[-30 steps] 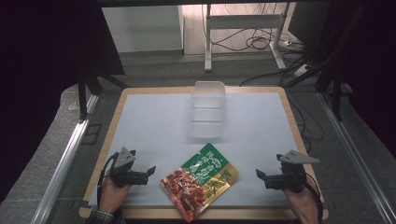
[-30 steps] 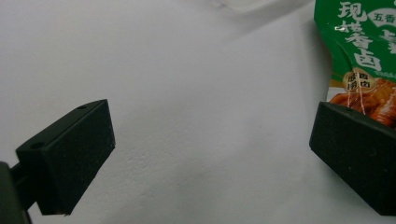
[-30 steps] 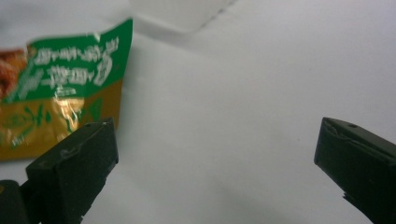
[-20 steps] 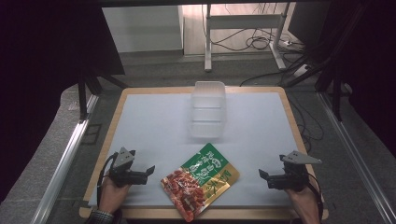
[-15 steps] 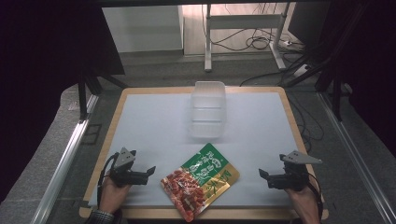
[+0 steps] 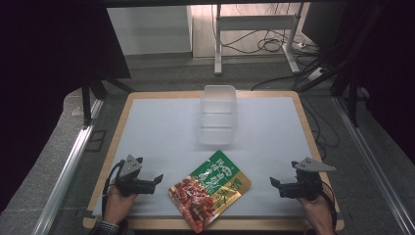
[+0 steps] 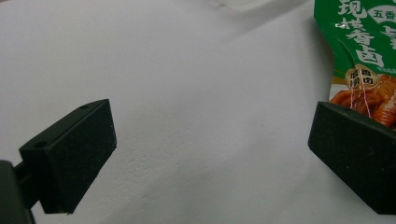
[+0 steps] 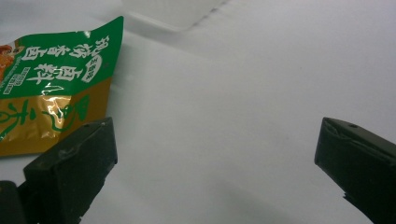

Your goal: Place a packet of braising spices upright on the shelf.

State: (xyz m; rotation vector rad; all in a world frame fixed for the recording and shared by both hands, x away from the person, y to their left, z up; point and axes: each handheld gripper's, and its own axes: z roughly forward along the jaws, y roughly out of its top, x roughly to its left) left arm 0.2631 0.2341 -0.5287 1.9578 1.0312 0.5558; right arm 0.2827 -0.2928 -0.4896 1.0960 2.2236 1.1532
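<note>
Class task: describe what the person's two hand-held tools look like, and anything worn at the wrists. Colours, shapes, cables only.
Both tools are black with two blocky, flat-faced jaws. The left tool and right tool each carry a grey three-cornered plate on top and trail a thin black cable. A dark, patterned cuff shows at the left wrist.

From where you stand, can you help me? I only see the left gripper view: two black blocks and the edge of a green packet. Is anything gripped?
Observer: No. The high view shows the left claw open, short of the packet.
Operator: Is there a second claw?
Observer: Yes, the right claw sits on the packet's other side, open too, holding nothing.
Operator: What's the pale thing at my top edge?
Observer: A clear plastic box, beyond the packet, toward the far side of the table.
</note>
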